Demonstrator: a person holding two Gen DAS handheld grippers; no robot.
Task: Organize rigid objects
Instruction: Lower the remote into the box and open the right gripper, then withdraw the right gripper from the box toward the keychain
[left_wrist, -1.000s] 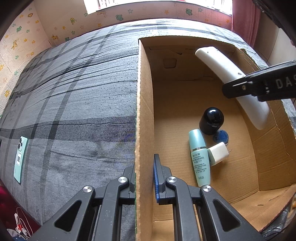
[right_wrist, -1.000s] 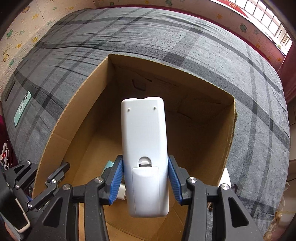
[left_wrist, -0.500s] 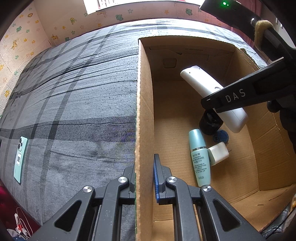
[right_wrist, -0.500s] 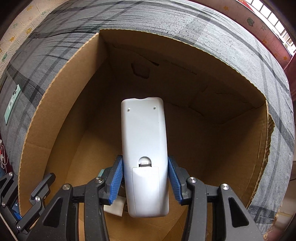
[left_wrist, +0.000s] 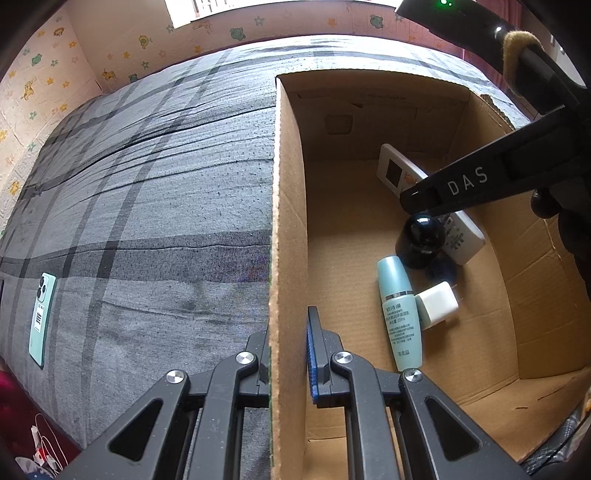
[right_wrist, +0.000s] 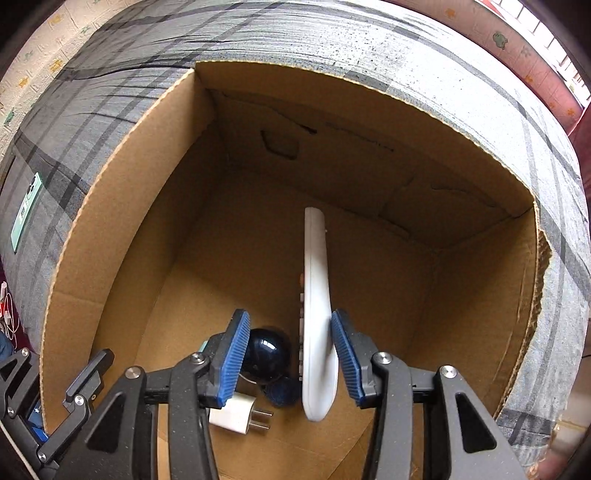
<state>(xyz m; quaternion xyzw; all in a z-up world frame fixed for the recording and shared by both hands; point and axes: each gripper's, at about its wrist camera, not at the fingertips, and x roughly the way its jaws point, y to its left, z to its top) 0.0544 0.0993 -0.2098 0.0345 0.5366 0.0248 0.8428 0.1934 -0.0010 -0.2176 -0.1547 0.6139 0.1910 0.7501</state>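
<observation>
Lowered into the cardboard box (right_wrist: 110, 236) since a second ago, the right hand-held gripper (right_wrist: 290, 354) now has the white remote (right_wrist: 316, 314) turned on edge between its jaws: the right pad touches it, the left pad stands clear, so the grasp looks released. Below lie a dark round cap (right_wrist: 266, 350), a white plug (right_wrist: 236, 413) and a teal bottle (left_wrist: 400, 314). The left hand-held gripper (left_wrist: 288, 354) stays clenched on the box wall. Next: let the remote settle, then lift out for the phone (left_wrist: 41, 317) on the bed (left_wrist: 147, 192).

We find the cardboard box (right_wrist: 122, 206) bare along its far floor; the remote (right_wrist: 316, 302), dark jar (right_wrist: 266, 352), bottle (left_wrist: 400, 317) and plug (right_wrist: 236, 413) crowd the near end.
</observation>
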